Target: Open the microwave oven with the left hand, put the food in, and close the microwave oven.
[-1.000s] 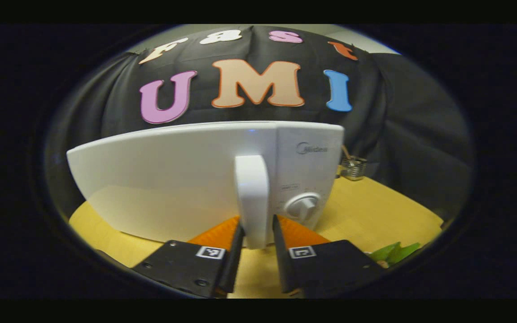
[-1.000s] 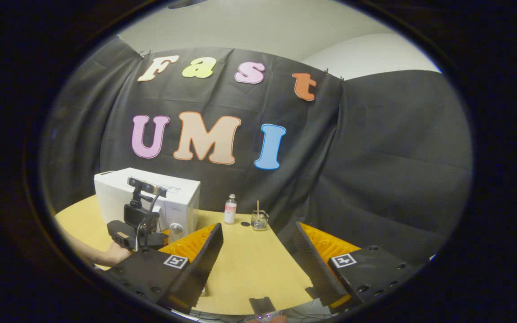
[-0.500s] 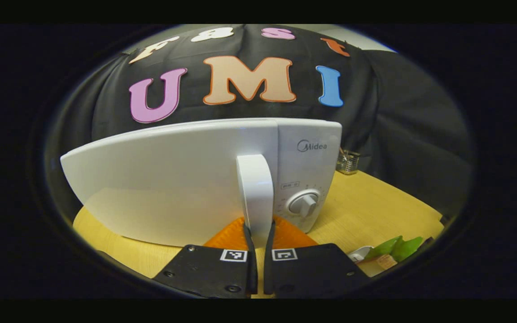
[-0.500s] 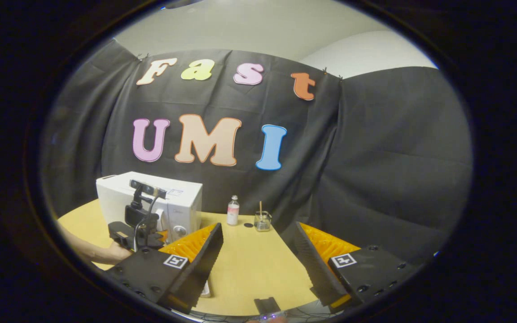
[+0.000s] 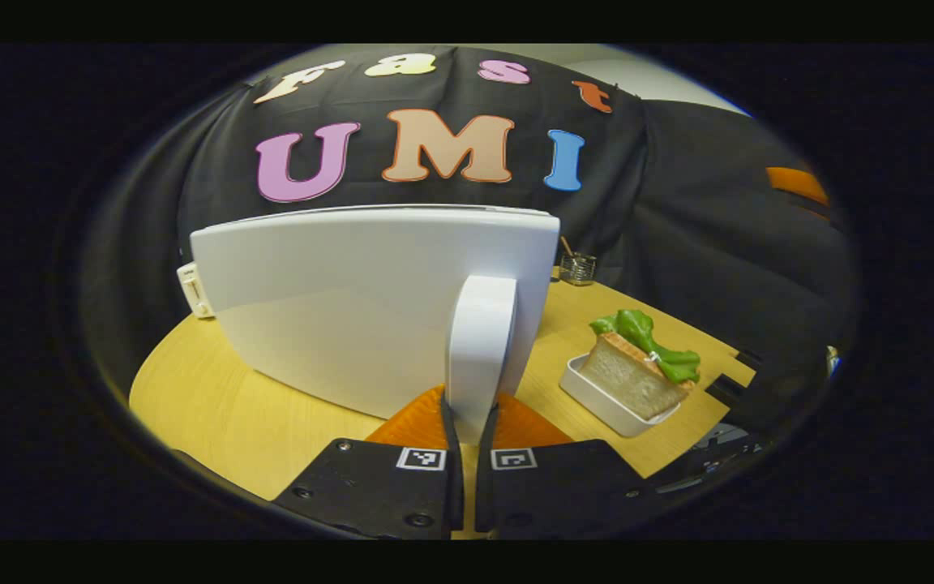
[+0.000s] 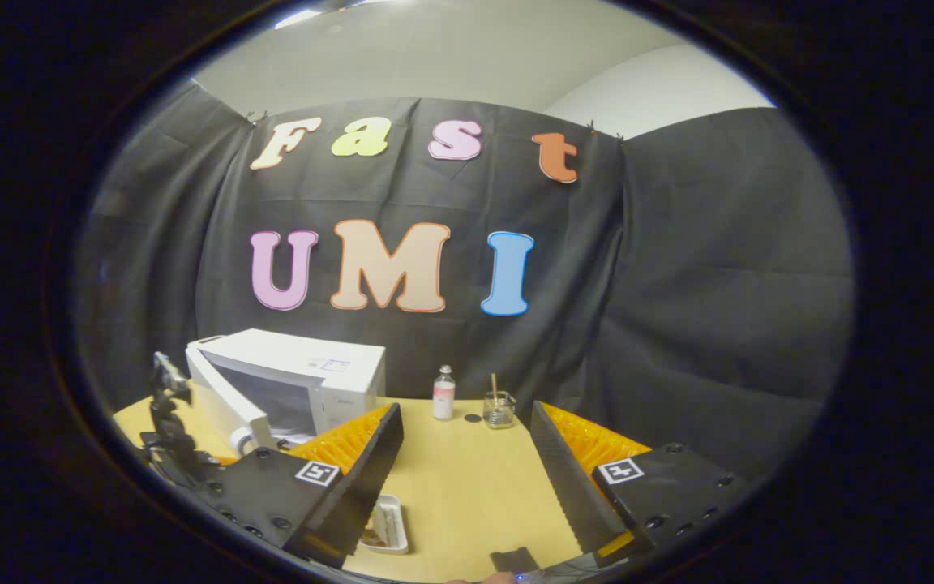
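Observation:
The white microwave (image 6: 313, 377) stands at the table's back left with its door (image 5: 370, 300) swung partly open. My left gripper (image 5: 467, 412) is shut on the door's vertical white handle (image 5: 481, 341), near its lower end. In the right gripper view the left gripper (image 6: 171, 442) shows small beside the open door (image 6: 220, 397). The food, a sandwich with green lettuce (image 5: 637, 373), lies in a white tray (image 5: 597, 401) to the right of the door. My right gripper (image 6: 467, 474) hangs open above the table, with the tray (image 6: 390, 527) just behind its left finger.
A small bottle (image 6: 443, 392) and a glass with a stick in it (image 6: 499, 410) stand at the back of the yellow table (image 6: 467, 487), right of the microwave. The glass (image 5: 577, 268) also shows past the door's edge. A dark object (image 6: 514, 560) lies at the table's front edge.
The left gripper closed on the handle, then pulled the door outward and open. The sandwich tray came into the left gripper view. The right gripper stayed open and rose slightly.

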A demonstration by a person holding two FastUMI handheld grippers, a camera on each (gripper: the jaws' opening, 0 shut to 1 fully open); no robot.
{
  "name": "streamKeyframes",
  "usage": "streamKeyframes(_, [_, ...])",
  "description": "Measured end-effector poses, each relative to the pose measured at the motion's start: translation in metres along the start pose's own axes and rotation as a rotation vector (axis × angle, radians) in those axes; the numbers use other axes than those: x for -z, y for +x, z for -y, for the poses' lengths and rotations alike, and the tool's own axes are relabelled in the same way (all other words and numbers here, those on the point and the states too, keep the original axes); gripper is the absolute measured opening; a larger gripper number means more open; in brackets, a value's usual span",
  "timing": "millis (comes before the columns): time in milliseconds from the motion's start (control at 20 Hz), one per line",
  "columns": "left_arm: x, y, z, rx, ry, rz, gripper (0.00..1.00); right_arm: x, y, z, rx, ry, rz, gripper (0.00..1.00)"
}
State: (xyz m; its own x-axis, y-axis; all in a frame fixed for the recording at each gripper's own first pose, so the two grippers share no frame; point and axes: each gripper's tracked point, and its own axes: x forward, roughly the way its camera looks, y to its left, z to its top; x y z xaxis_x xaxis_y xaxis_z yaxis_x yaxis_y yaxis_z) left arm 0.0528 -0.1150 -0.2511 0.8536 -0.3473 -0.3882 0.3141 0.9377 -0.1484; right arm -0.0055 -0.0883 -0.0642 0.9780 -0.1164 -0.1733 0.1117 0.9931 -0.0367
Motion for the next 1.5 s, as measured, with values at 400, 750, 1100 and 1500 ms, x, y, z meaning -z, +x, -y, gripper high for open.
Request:
streamKeyframes(400, [0.029, -0.067, -0.053, -0.161, -0.014, -0.057, 0.07, 0.024, 0.023, -0.077, -0.174, 0.009, -0.031, 0.97])
streamKeyframes(750, [0.047, -0.110, -0.107, -0.311, -0.069, -0.088, 0.06, 0.094, 0.027, -0.117, -0.263, -0.095, -0.140, 0.97])
streamKeyframes(1100, [0.060, -0.135, -0.142, -0.382, -0.200, -0.098, 0.06, 0.187, 0.036, -0.127, -0.279, -0.216, -0.272, 0.98])
streamKeyframes(1500, [0.062, -0.141, -0.146, -0.361, -0.187, -0.116, 0.06, 0.262, 0.040, -0.112, -0.233, -0.188, -0.458, 0.93])
